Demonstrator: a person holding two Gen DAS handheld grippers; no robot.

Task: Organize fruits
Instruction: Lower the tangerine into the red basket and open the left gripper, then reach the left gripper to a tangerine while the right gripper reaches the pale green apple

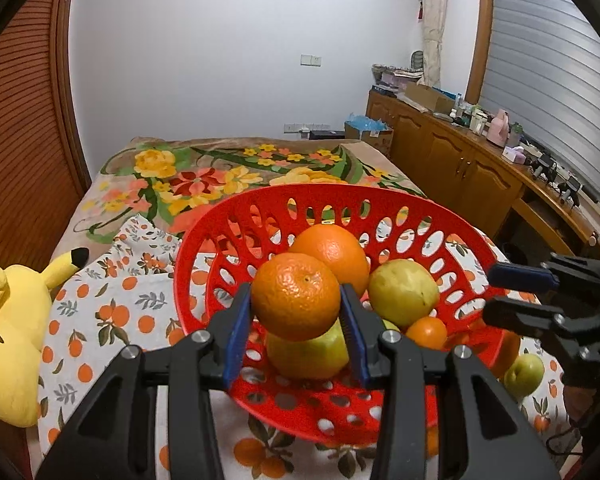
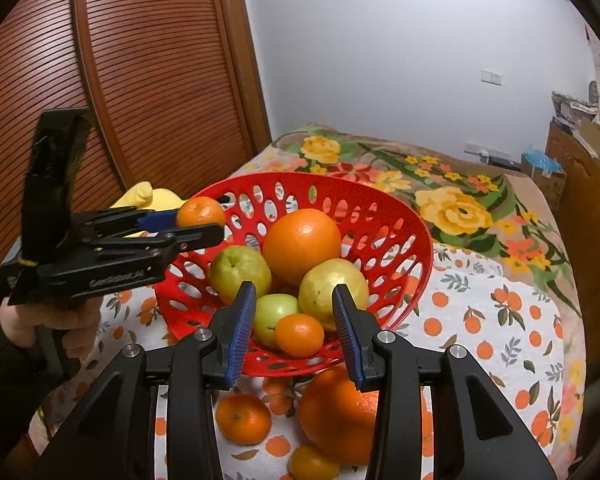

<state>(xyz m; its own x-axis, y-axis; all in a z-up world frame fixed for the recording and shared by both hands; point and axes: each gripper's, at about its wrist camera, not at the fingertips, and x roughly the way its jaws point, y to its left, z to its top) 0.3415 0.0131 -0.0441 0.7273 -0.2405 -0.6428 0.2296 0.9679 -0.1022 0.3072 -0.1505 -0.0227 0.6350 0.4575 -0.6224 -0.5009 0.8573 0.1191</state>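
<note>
Blue-padded and black-framed, the left gripper (image 1: 296,312) sat closest to its lens, its two fingers pinching a small dimpled orange mandarin (image 1: 296,296) and holding it in the air above the red perforated plastic basket (image 1: 204,256). Off to the left, a yellow plush toy (image 1: 8,340) lay on the white orange-print cloth (image 1: 112,312). Inside the basket, from the left, there was a yellow-green pear (image 2: 240,274), a big smooth orange (image 2: 302,240) riding high at the back, a small green apple (image 2: 274,314) with a little tangerine (image 2: 300,335) in front of it, and a second yellowish pear (image 2: 334,290) on the right. The right gripper (image 2: 296,334) hung spread wide and gripping nothing, just short of the basket's near rim. Beneath it on the cloth lay a loose mandarin (image 2: 243,419), a small one (image 2: 314,463) at the bottom edge, and a large orange (image 2: 340,416) touching the basket's foot. Further right, one green apple (image 1: 524,375) rested on the cloth outside the basket.
</note>
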